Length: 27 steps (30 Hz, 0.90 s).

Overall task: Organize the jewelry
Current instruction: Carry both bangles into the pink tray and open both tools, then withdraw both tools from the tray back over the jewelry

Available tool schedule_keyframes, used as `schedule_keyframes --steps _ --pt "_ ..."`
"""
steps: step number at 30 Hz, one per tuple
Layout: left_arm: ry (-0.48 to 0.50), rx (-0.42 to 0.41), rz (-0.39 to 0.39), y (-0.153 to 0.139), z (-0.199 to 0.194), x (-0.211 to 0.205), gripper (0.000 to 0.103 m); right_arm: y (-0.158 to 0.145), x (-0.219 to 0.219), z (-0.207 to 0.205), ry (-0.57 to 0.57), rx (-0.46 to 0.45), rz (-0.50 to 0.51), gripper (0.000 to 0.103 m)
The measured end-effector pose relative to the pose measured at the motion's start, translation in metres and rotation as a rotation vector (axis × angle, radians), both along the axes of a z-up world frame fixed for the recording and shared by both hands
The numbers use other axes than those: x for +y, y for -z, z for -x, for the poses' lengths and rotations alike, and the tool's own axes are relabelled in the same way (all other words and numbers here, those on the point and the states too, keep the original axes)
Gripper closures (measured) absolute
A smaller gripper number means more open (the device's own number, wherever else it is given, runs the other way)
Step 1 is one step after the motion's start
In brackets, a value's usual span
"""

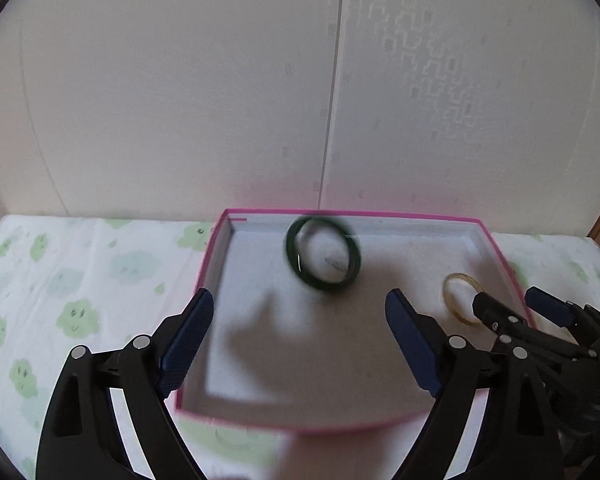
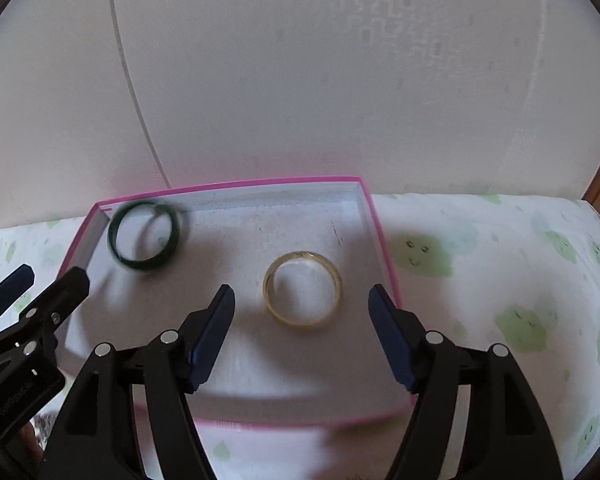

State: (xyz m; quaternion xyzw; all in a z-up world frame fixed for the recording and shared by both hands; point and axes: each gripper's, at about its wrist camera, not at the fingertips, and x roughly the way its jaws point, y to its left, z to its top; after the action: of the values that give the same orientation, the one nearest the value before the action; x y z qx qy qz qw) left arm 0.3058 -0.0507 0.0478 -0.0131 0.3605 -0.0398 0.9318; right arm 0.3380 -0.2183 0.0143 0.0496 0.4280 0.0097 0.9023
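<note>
I see a surface covered with a white cloth (image 2: 480,264) printed with pale green smiling clouds, butting against a light wall at the far side. Directly on the cloth sits one shallow pink-edged box (image 2: 374,216), ahead of and beneath my right gripper (image 2: 302,334), its near rim just below the fingertips. To that gripper's right the cloth lies bare, with faint creases.

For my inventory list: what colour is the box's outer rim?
Pink rim on the box, with a pale grey-white inside; clearest in the right wrist view.
</note>
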Motion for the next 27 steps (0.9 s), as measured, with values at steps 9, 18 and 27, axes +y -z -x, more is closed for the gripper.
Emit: schedule_keyframes --steps 9,18,27 --pt "-0.01 0.003 0.059 0.003 0.082 0.018 0.016 -0.01 -0.02 0.084 0.019 -0.026 -0.014 0.033" --pt "-0.036 0.043 0.071 0.033 0.14 0.037 0.021 0.009 -0.019 0.161 -0.011 0.002 -0.012 0.033" --pt "-0.05 0.069 0.076 0.054 0.184 0.042 0.024 0.026 -0.004 0.211 -0.075 0.015 -0.03 0.033"
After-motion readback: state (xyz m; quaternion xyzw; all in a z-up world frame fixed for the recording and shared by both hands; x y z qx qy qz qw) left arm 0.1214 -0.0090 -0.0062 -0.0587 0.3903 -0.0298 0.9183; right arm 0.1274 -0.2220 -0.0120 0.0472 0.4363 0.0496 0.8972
